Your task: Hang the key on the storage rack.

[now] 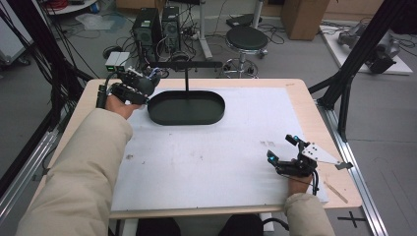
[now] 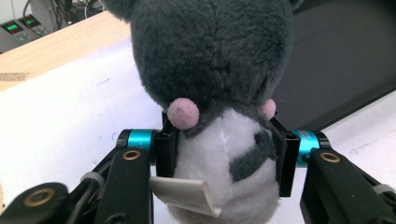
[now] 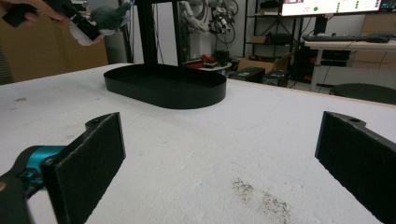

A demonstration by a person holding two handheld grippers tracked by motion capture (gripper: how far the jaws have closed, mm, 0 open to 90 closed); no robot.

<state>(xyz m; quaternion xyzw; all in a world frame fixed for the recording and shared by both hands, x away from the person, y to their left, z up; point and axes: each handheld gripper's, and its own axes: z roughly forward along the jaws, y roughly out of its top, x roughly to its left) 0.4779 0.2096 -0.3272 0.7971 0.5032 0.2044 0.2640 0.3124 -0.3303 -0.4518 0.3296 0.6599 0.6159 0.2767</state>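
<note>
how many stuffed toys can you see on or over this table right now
1: a grey and white plush toy, clamped in the left gripper beside the black tray's left end.

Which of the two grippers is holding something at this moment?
The left gripper, at the table's far left beside the black tray: its jaws clamp a grey and white plush toy. The right gripper stands wide open over the white mat.

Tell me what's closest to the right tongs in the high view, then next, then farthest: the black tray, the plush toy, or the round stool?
From the right tongs at the table's near right:
1. Black tray, on the white mat toward the far middle.
2. Plush toy, held by the left tongs at the far left corner, beside the tray's left end.
3. Round stool, on the floor beyond the table.
</note>
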